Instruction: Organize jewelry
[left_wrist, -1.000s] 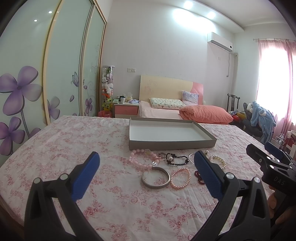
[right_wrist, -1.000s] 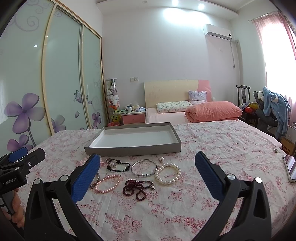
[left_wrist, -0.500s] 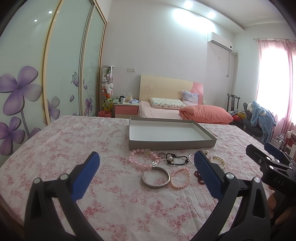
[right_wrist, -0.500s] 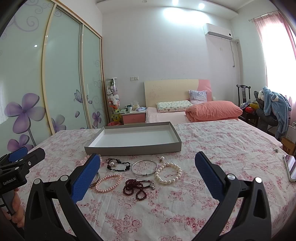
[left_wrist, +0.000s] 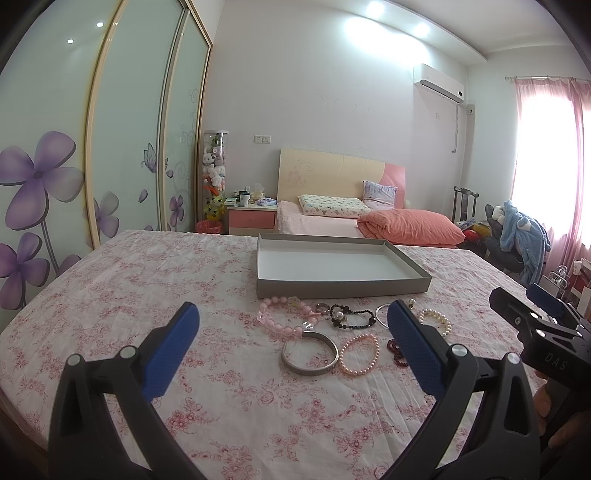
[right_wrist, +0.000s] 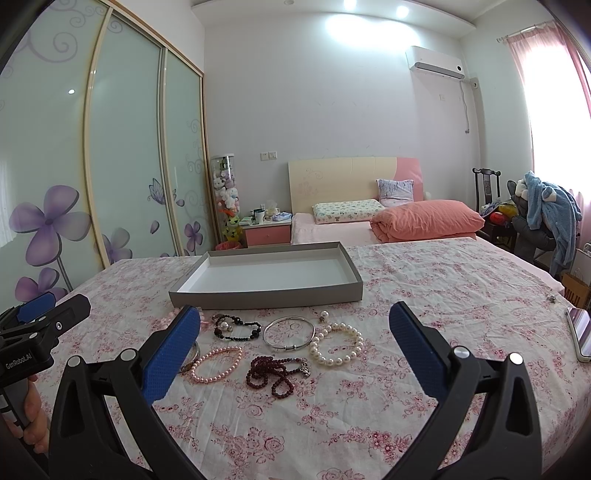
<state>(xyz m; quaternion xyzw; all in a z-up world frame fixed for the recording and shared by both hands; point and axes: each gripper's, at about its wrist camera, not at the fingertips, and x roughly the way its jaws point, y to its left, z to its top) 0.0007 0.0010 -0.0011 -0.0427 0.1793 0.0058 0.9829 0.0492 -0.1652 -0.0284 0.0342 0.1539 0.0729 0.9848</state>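
Observation:
Several bracelets lie on the floral tablecloth in front of a grey shallow box (left_wrist: 343, 287) (right_wrist: 266, 297) with a white inside. Among them are a pale pink bead bracelet (left_wrist: 284, 319), a silver bangle (left_wrist: 309, 353), a small pink pearl bracelet (left_wrist: 360, 354) (right_wrist: 216, 363), a black bead bracelet (right_wrist: 236, 328), a thin silver ring bangle (right_wrist: 289, 331), a white pearl bracelet (right_wrist: 336, 343) and a dark red bead strand (right_wrist: 275, 373). My left gripper (left_wrist: 291, 314) is open and empty, hovering short of the bangle. My right gripper (right_wrist: 295, 317) is open and empty, above the jewelry.
A phone (right_wrist: 580, 334) lies near the table's right edge, with a small metal piece (right_wrist: 552, 298) behind it. Beyond the table stand a bed (left_wrist: 354, 221), a pink nightstand (left_wrist: 251, 218) and a chair with blue clothing (right_wrist: 546, 210). Wardrobe doors (right_wrist: 122, 166) fill the left.

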